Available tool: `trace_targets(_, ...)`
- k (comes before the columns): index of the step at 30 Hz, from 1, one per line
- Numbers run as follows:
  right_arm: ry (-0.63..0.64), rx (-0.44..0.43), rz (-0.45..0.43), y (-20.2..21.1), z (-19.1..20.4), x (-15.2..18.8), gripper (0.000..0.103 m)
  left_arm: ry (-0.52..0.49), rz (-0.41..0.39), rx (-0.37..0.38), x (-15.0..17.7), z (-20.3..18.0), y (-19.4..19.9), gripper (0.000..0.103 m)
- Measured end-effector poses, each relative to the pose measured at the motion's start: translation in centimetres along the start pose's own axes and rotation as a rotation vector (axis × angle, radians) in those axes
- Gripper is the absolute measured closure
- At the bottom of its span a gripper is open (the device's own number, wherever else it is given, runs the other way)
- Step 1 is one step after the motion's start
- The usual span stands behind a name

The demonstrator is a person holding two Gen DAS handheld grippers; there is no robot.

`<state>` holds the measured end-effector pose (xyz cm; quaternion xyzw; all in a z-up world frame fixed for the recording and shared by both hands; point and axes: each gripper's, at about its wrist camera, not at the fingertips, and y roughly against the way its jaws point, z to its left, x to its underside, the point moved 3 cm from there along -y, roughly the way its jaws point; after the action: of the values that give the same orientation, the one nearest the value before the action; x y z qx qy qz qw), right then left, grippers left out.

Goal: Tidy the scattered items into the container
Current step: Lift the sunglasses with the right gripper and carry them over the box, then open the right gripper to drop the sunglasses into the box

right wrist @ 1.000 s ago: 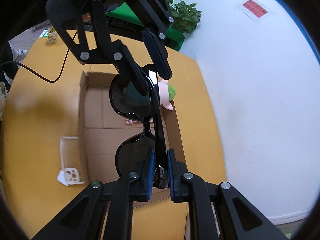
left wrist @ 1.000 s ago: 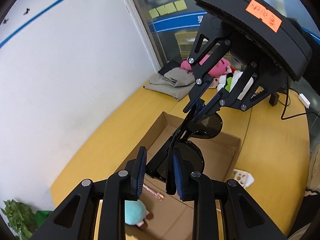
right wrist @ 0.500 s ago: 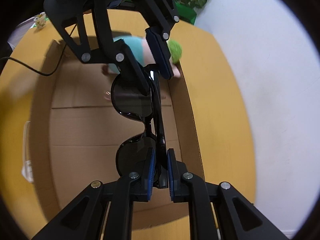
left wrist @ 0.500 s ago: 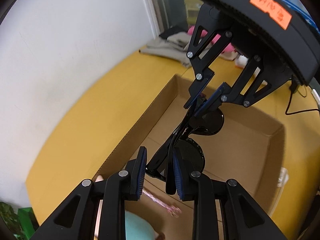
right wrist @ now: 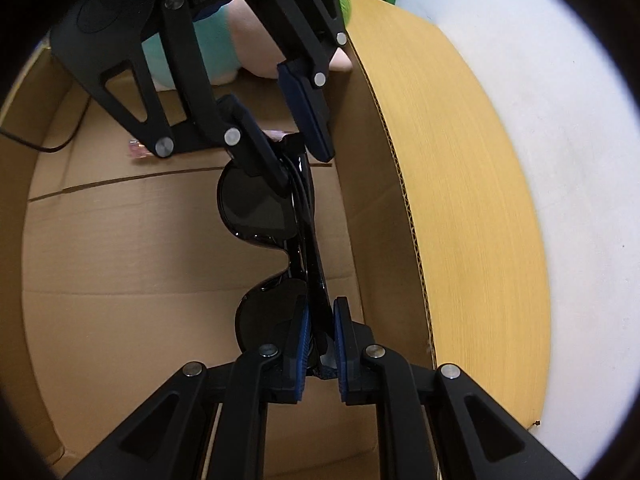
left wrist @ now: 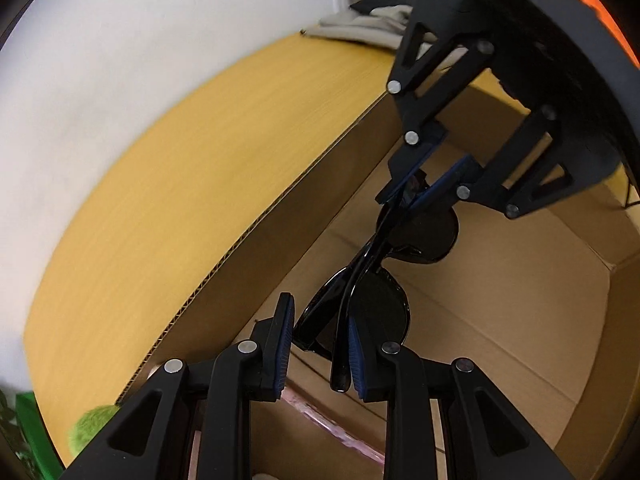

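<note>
Folded black sunglasses [left wrist: 424, 236] [right wrist: 256, 208] hang between my two grippers, inside the open cardboard box [left wrist: 280, 240] [right wrist: 372, 200] and close to its long wall. My left gripper [left wrist: 320, 320] [right wrist: 302, 166] is shut on one end of the frame, its pads a little apart around the folded temples. My right gripper [right wrist: 320, 308] [left wrist: 416, 184] is shut tight on the other end. Both point steeply down. The box floor lies just below the lenses; I cannot tell whether they touch it.
A teal and pink plush toy [right wrist: 216, 52] with green hair [left wrist: 90, 424] lies at one end of the box, and a pink strip [left wrist: 332, 424] [right wrist: 138, 150] on its floor. The yellow table [left wrist: 200, 140] runs along a white wall. Folded clothes [left wrist: 360, 24] lie at the far corner.
Both grippers have come down together with the sunglasses, from above the box to inside it. The box walls now fill both views. The grip on the sunglasses is unchanged.
</note>
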<state>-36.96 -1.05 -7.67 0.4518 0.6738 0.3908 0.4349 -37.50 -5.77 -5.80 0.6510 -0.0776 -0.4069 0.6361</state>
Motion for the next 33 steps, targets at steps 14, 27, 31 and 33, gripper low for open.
trace_targets(14,-0.05,0.014,0.018,-2.9,0.7,0.6,0.093,0.068,0.129,-0.091,1.5,1.2,-2.4,0.049)
trace_targets(27,-0.225,0.057,-0.107,5.9,2.9,1.8,0.047,0.141,-0.035,-0.095,3.5,-1.0,7.8,0.033)
trace_targets(31,-0.335,0.095,-0.213,12.6,7.3,2.1,0.046,0.218,-0.186,-0.117,4.9,-4.5,16.4,0.024)
trace_targets(33,-0.423,0.116,-0.26,15.8,9.6,1.7,0.045,0.264,-0.258,-0.141,3.9,-6.3,19.0,0.015)
